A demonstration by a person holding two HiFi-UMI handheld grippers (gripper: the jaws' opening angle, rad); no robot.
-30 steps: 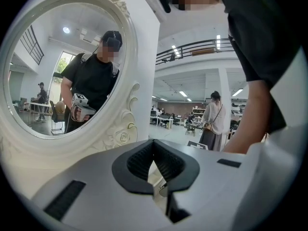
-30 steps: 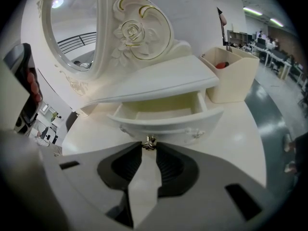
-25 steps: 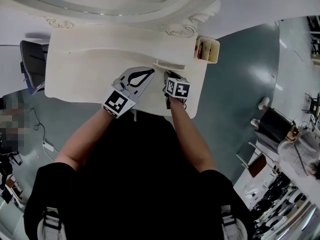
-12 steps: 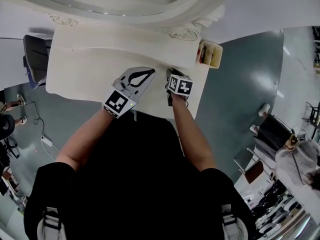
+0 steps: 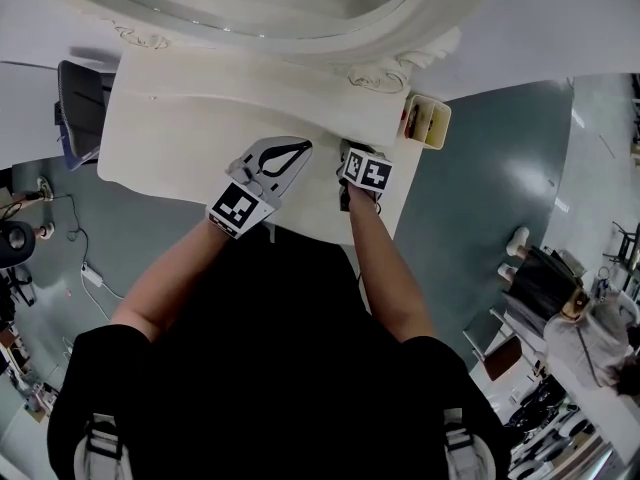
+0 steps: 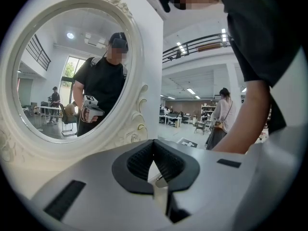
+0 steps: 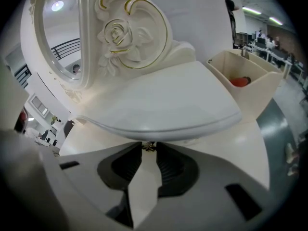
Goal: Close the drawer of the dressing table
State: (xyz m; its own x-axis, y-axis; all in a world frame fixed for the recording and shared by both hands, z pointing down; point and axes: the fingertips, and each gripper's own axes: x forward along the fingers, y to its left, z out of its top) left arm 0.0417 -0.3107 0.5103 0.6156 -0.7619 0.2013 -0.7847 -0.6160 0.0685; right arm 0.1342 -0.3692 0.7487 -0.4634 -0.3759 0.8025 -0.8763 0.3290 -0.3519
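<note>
Right tool (image 7: 148, 146) is pinching the small drawer knob (image 7: 148, 147) under the mirror ledge (image 7: 163, 105). A second ago the drawer front stuck out from under the ledge. Now it's pushed in, hidden below the lip, and the right tool (image 5: 349, 154) has gone in with it toward the mirror. Left tool (image 6: 154, 142) has its tips pressed together, empty, still hovering over the tabletop (image 5: 180, 138), barely shifted.
</note>
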